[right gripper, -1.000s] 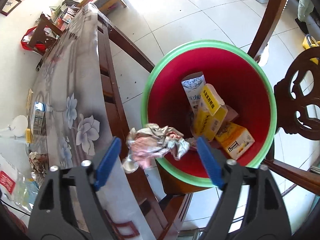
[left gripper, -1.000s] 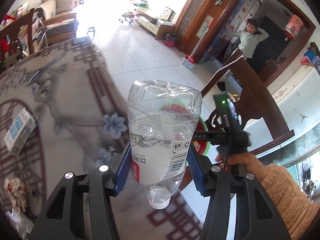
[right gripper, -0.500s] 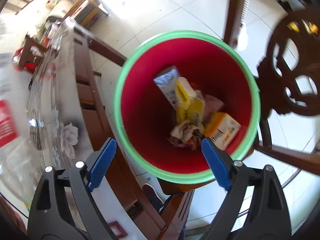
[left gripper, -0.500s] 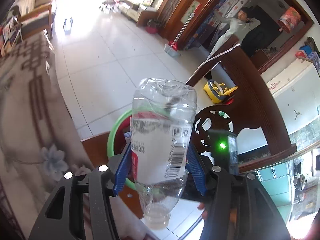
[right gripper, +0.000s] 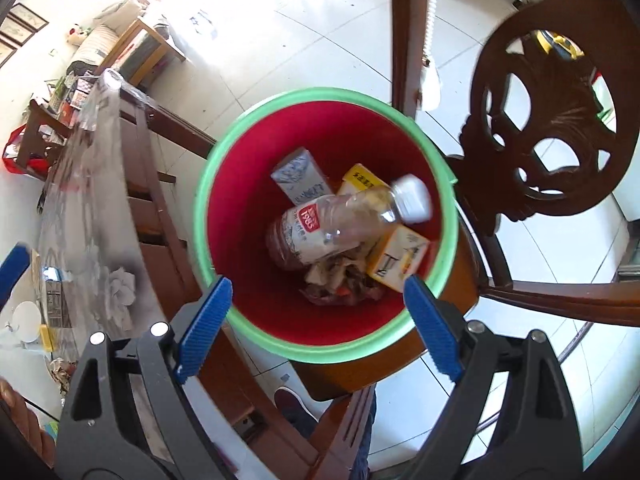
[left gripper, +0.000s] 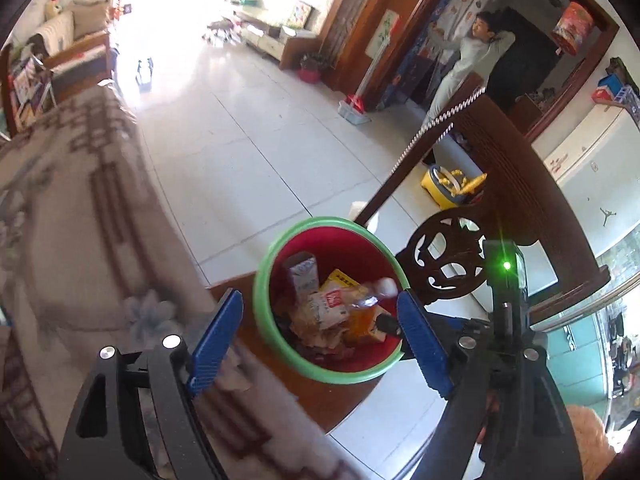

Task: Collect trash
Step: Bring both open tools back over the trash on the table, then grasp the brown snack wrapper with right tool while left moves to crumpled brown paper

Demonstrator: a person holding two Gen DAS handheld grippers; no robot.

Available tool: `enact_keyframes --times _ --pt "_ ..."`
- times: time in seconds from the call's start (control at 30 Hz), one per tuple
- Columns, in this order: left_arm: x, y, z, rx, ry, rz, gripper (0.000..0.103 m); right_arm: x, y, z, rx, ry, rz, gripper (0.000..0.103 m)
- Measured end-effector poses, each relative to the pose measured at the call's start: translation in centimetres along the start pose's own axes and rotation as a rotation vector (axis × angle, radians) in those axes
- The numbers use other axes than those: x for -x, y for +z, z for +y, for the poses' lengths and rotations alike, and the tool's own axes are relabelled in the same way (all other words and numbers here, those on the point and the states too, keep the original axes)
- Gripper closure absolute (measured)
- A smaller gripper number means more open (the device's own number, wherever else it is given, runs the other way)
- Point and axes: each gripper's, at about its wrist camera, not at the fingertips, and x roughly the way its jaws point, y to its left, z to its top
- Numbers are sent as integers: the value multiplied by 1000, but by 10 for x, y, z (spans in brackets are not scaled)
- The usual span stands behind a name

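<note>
A round bin with a green rim (left gripper: 324, 222) and red inside stands on the floor between the table and a carved chair. Inside it a clear plastic bottle (right gripper: 332, 228) with a white cap and red label lies tilted on top of a blue-white carton (right gripper: 300, 176), yellow boxes (right gripper: 400, 256) and crumpled paper (right gripper: 340, 280). My left gripper (left gripper: 320, 340) hangs over the bin (right gripper: 320, 94), its jaws opening with nothing between them; the bottle (left gripper: 360, 300) is below it. My right gripper (right gripper: 320, 326) is open and empty above the bin's near rim.
The table with the flowered cloth (left gripper: 60, 220) runs along the left, with a small carton (right gripper: 54, 300) and scraps on it. The dark carved chair (right gripper: 548, 120) crowds the bin's right side. A person (left gripper: 464, 64) stands at a far doorway. A shoe (right gripper: 296, 404) shows below.
The left gripper carried the bottle from over the table to above the bin and let it go; it now lies in the bin. The crumpled paper at the right gripper dropped in too.
</note>
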Motion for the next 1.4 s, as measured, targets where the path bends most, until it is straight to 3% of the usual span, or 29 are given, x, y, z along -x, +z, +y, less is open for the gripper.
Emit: enact_keyframes --times 0.1,0.23,0.4,0.6,0.87,1.17,1.4 --pt "41 -14 20 47 15 -73 26 3 -3 18 11 27 -9 17" --pt "100 -49 51 102 116 -180 23 8 -16 50 54 72 -22 17" --pt "147 -84 93 176 225 -187 23 17 -37 94 126 107 -14 17" --pt "187 -126 145 298 267 -191 23 20 -64 150 213 130 -5 15" --pt "253 -174 208 419 340 -270 23 21 -102 215 303 160 18 15" --pt "279 -238 269 538 420 -215 22 3 -147 270 381 185 104 15" --pt "273 -269 288 581 405 -151 22 -15 -193 299 446 166 189 15"
